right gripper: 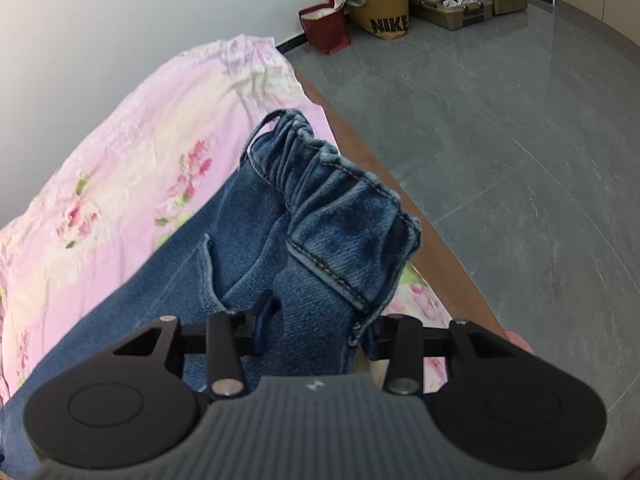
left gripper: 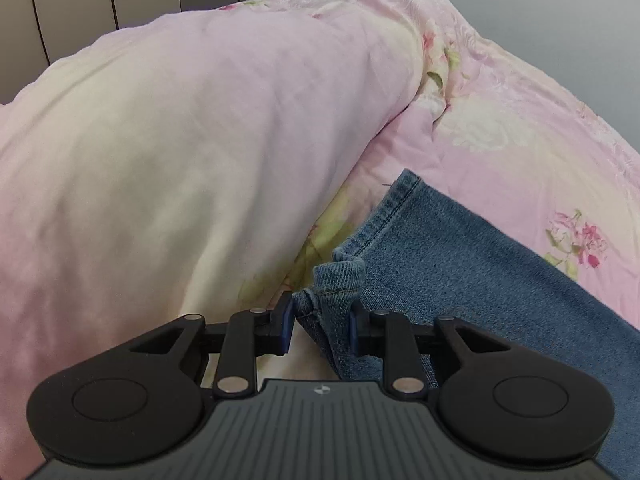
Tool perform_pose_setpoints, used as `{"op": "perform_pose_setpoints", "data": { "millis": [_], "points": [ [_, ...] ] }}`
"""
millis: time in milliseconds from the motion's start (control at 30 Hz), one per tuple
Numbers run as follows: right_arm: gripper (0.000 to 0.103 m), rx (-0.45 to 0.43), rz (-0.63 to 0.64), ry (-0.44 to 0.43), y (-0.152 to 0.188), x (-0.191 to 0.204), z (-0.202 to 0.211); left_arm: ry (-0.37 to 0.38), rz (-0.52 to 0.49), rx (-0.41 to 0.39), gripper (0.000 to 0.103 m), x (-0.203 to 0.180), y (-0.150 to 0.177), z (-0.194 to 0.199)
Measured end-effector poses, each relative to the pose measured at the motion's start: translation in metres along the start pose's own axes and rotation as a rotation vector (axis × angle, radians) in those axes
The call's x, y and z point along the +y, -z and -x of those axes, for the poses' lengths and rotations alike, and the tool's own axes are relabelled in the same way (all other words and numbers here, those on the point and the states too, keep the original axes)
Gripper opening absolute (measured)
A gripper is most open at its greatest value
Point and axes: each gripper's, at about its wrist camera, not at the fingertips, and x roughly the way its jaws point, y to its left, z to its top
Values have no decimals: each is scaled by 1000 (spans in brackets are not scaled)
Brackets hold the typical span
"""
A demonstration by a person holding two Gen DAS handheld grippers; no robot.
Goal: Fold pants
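Blue denim pants [left gripper: 460, 264] lie on a pink flowered bedspread [left gripper: 520, 128]. In the left wrist view my left gripper [left gripper: 320, 326] is shut on a bunched leg hem [left gripper: 340, 276], and the leg runs off to the lower right. In the right wrist view my right gripper [right gripper: 316, 332] is shut on the pants [right gripper: 180, 280] near the gathered elastic waistband [right gripper: 344, 220], which stands up crumpled just beyond the fingers. Denim fills the gap between the blue pads of both grippers.
A big heaped pink quilt [left gripper: 180, 140] rises left of the left gripper. The bed's brown edge [right gripper: 400, 200] runs just right of the waistband, with grey tiled floor [right gripper: 520, 160] beyond. A Nike basket [right gripper: 388, 12], a red bag [right gripper: 326, 32] and open suitcases [right gripper: 460, 0] stand by the far wall.
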Motion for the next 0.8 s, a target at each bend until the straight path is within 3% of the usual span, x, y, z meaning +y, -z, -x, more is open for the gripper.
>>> {"op": "perform_pose_setpoints", "data": {
  "millis": [100, 167, 200, 233, 300, 400, 533, 600, 667, 800],
  "points": [
    [45, 30, -84, -28, -3, -16, -13, -15, 4, 9, 31, -1, 8, -12],
    [54, 36, -122, -46, 0, -27, -14, -24, -12, 11, 33, -3, 10, -14],
    [61, 35, -126, -47, 0, -31, -13, -30, -42, 6, 36, -5, 10, -12],
    [68, 34, -129, -40, 0, -34, -11, -47, -70, -3, 46, -6, 10, -9],
    [68, 31, -138, -46, -1, -38, -2, -91, -138, -19, 50, -9, 9, 0],
    [69, 11, -69, -24, -5, -34, 17, -98, -193, -27, 50, -9, 7, 20],
    [69, -49, 147, 106, -11, -11, 47, -112, -282, -134, 58, -22, 12, 59],
    [69, -92, 267, 102, -7, 3, 66, -55, -334, -168, 58, -35, 16, 80],
    [69, -106, 378, 45, 4, 22, 80, 44, -405, -178, 58, -54, 25, 99],
    [61, -64, 615, -61, 35, 78, 75, 175, -559, -198, 57, -105, 46, 116]
  ]
}}
